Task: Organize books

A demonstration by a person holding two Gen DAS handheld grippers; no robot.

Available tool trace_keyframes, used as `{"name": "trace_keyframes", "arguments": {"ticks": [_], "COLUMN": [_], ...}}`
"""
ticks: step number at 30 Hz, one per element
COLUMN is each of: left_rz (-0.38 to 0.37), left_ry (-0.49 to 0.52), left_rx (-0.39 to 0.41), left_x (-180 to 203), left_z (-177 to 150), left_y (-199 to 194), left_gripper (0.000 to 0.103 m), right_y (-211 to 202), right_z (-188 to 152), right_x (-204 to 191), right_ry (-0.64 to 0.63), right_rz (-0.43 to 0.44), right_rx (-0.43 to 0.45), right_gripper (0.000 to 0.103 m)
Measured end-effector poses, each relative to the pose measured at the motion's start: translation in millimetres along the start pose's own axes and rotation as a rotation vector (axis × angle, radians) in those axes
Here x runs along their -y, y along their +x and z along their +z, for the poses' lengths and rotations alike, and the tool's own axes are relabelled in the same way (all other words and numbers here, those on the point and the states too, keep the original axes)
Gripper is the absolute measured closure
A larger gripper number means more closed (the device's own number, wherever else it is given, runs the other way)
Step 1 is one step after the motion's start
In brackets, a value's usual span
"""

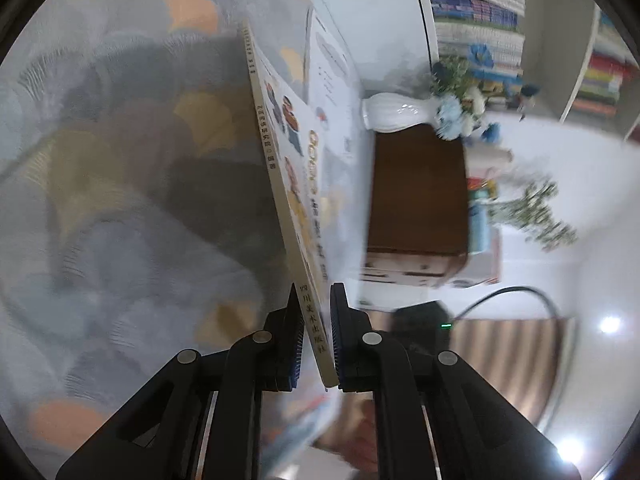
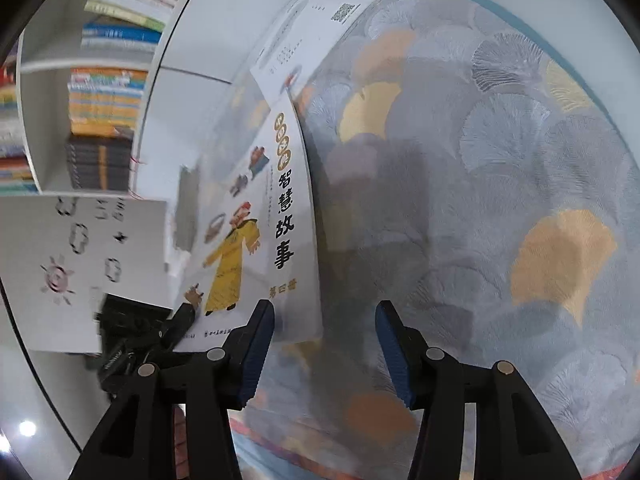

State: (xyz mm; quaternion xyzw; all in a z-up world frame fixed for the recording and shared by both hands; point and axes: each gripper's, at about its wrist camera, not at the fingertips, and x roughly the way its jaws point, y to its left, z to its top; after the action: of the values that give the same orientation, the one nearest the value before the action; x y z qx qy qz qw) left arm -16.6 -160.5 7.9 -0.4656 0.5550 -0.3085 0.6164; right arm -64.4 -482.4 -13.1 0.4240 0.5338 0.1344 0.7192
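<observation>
Left wrist view: the book (image 1: 294, 184) is clamped at its near spine end by the left gripper (image 1: 316, 344), long axis running away; the right gripper (image 2: 324, 344) is held apart, empty, with the book just left.

Two loose books (image 2: 256, 216), one vase (image 1: 394, 113), two tools (image 1: 316, 336)

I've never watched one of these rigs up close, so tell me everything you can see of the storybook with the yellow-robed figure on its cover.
The storybook is a thin paperback with a white glossy cover showing a cartoon figure in a yellow robe, smaller figures, and bold black Chinese title characters. Its tan spine carries printed characters. It is held on edge above a leaf-patterned cloth, pinched at the spine's near end by the left tool. The right tool is open and not touching it.
</observation>
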Motion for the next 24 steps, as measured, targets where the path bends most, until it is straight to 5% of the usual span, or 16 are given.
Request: {"name": "trace_keyframes", "arguments": {"ticks": [11,13,16,21,24], "left_rz": [-0.013,0.004,0.076,0.252,0.265], "left_ry": [-0.041,-0.039,-0.005,0.206,0.241], "left_rx": [-0.026,-0.030,-0.038,-0.024,-0.029], "left_x": [5,4,7,36,45], "left_z": [12,13,16,9,7], "left_y": [-3,-3,-3,0,0], "left_gripper": [0.095,0.095,0.095,0.095,0.095], "right_y": [34,33,25,21,22], "right_z": [15,14,10,2,-4], "right_x": [-15,-22,-38,-68,-79], "right_ry": [0.007,-0.023,-0.115,-0.312,-0.388], "right_rz": [0.106,0.095,0.029,-0.158,-0.230], "right_rx": [-0.039,-0.026,0.028,0.055,0.080], "right_gripper": [0.051,0.061,0.071,0.071,0.070]}}
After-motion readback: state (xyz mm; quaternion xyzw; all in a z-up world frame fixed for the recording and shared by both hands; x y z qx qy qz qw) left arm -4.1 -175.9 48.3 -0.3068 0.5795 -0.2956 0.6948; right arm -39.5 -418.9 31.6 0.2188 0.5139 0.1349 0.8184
